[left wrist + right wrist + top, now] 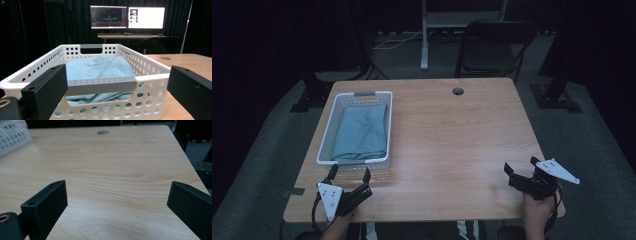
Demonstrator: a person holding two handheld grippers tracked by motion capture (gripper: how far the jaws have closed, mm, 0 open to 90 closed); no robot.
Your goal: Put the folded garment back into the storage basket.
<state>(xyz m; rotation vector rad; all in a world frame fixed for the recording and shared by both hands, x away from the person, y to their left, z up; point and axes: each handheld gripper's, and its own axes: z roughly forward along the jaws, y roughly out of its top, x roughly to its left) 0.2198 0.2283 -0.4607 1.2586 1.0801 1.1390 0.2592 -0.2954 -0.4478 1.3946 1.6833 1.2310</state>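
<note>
the left gripper (350, 175) hovers at the table's (452, 145) near-left corner, jaws spread wide and empty, facing the white basket (326, 131) holding a blue cloth (362, 132). the right gripper (522, 167), also wide open and empty, rests at the near-right corner.

The high view looks forward and down over the whole table (452, 140). The left gripper view sits close behind the white basket (100, 75), at ten o'clock on the table, facing twelve; the right gripper view, low at five o'clock, faces eleven, catching the same basket's corner (12, 135)
</note>
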